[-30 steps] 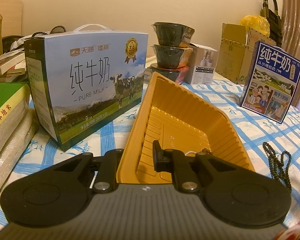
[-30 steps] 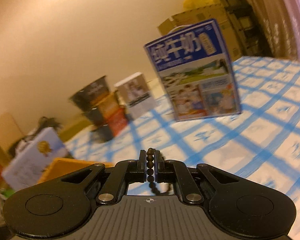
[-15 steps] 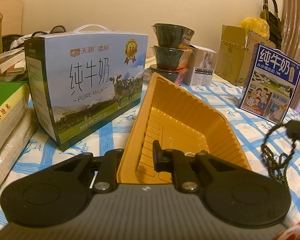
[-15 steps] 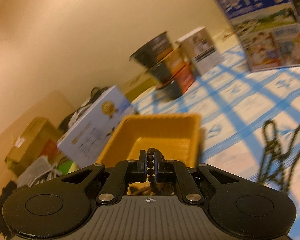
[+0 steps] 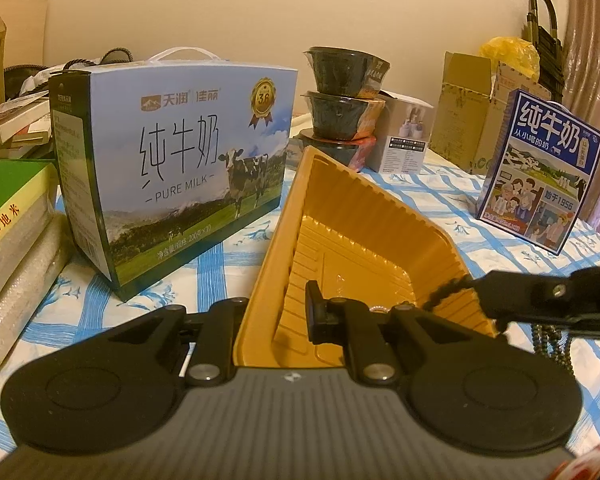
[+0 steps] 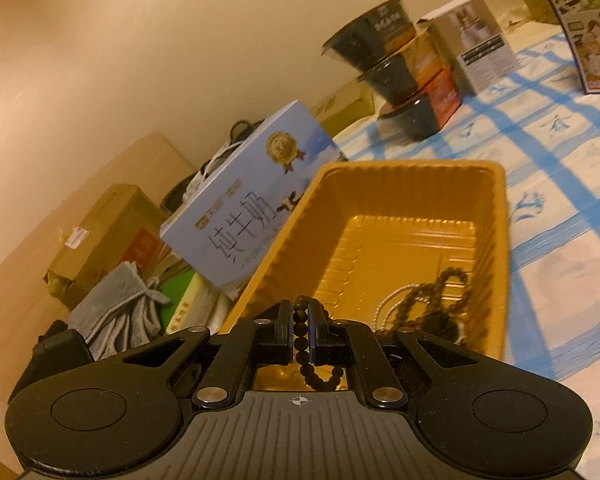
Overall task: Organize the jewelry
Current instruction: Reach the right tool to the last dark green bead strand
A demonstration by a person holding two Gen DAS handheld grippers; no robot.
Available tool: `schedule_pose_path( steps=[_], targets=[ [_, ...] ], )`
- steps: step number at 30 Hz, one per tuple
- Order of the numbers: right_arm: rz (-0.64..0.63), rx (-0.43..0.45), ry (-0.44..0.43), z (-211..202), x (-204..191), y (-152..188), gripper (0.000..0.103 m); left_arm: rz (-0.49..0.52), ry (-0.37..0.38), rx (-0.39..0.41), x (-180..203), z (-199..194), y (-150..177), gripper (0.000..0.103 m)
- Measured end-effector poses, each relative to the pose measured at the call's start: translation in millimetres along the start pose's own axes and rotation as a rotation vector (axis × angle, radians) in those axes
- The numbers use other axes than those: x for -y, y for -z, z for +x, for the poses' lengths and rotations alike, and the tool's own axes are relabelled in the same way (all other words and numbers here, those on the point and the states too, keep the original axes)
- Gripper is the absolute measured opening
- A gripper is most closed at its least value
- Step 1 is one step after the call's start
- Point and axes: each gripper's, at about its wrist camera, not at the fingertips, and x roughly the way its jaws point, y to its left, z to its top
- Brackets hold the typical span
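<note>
The right claw [image 6: 299, 330] pinches a dark bead strand [image 6: 300, 344] above the yellow tray [image 6: 496, 240] mid-bench, while the left claw [image 5: 274, 312] clamps that tray's near wall.

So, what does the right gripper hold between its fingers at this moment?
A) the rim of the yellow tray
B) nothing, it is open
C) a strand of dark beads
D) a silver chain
C: in the right wrist view the right gripper is closed on a strand of dark beads, which hangs down over the yellow tray.
</note>
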Motion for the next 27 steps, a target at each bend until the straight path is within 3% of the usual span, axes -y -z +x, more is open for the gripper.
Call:
schedule_pose_path(
  steps=[6, 8, 10, 13, 16, 18, 27],
  targets=[
    [0.002, -0.044, 0.012, 14, 0, 1, 0.01, -0.002, 0.002, -0.001, 0, 0, 0, 0.013],
    [0.002, -0.03, 0.023, 12, 1, 0, 0.019, -0.002, 0.001, -0.001, 1, 0, 0, 0.014],
    [0.015, -0.005, 0.032, 5, 4, -2, 0.035, -0.004, -0.001, -0.002, 0, 0, 0, 0.014],
    [0.033, 0.037, 0.063, -10, 12, -7, 0.041, -0.005, -0.001, -0.003, 0, 0, 1, 0.014],
    [0.04, 0.067, 0.133, -28, 25, -7, 0.054, -0.003, -0.001, -0.003, 0, 0, 1, 0.014],
    [0.04, 0.086, 0.185, -41, 32, -5, 0.057, -0.004, -0.003, -0.003, 0, 1, 1, 0.014],
    [0.084, 0.123, 0.389, -97, 76, 14, 0.062, 0.0, -0.006, -0.003, -1, 2, 2, 0.014]
  ],
)
